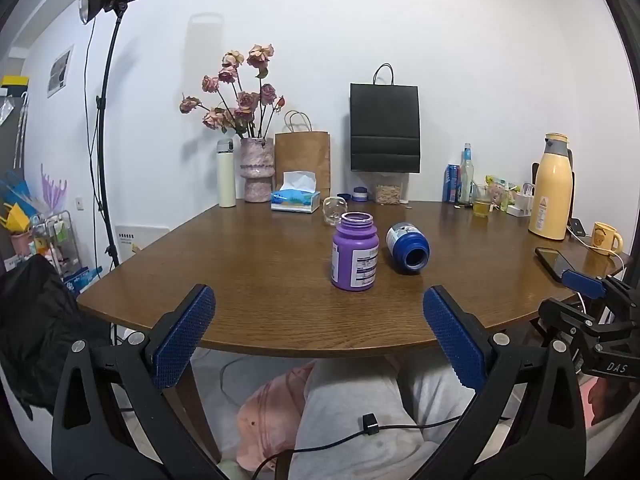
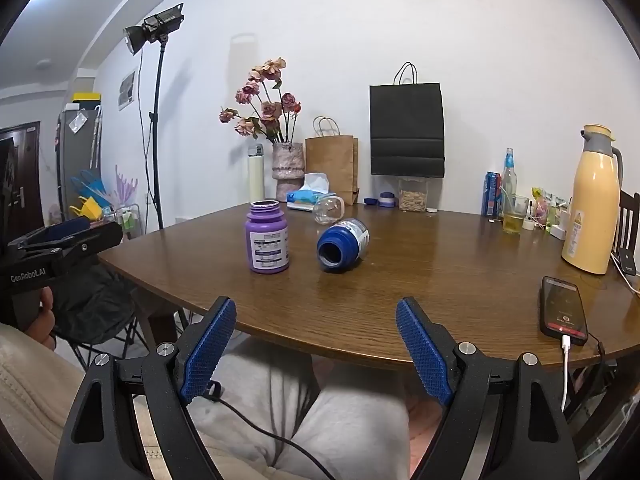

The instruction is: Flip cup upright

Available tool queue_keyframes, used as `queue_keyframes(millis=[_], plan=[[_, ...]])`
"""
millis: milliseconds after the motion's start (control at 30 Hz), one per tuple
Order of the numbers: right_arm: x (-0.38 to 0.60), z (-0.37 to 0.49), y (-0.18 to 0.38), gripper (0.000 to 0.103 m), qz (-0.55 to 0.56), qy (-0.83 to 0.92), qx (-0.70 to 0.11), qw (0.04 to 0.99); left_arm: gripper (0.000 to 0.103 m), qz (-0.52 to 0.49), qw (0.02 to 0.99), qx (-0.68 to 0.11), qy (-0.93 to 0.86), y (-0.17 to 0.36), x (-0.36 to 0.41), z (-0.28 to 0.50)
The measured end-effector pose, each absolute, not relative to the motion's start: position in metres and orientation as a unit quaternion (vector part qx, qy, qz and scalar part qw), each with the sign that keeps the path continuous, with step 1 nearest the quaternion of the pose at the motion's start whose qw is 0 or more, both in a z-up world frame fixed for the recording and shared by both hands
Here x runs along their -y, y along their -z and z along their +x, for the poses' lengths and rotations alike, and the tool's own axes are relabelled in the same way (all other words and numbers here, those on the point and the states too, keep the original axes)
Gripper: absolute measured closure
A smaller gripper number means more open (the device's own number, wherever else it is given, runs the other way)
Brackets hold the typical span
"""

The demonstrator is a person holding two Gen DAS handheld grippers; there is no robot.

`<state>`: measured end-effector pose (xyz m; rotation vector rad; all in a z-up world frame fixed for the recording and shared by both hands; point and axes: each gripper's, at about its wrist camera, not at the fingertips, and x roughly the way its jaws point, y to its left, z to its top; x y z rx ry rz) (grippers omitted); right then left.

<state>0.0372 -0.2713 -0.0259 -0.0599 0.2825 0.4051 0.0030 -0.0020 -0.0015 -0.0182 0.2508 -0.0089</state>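
Observation:
A blue bottle (image 1: 407, 250) lies on its side on the brown table (image 1: 248, 280), its open mouth facing me; it also shows in the right wrist view (image 2: 343, 244). A purple bottle (image 1: 355, 256) stands upright with no lid to its left, also in the right wrist view (image 2: 267, 242). A clear small jar (image 1: 334, 209) lies tipped behind them (image 2: 329, 209). My left gripper (image 1: 318, 332) is open and empty, off the table's near edge. My right gripper (image 2: 316, 344) is open and empty, also before the near edge.
A phone (image 2: 563, 307) on a charging cable lies at the table's right edge. A yellow thermos (image 2: 592, 200), a yellow mug (image 1: 606, 238), bottles and a glass stand at the right back. A tissue box (image 1: 295, 198), vase, paper bags and flask line the far edge.

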Motion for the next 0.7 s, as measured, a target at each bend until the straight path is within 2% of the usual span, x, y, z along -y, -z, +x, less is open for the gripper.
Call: queue_keyframes(millis=[700], plan=[[0.2724, 0.0381, 0.0289, 0.017, -0.027, -0.200, -0.141, 0.969, 0.000, -0.008, 0.992, -0.125, 0.005, -0.0013, 0.0006, 0.0004]])
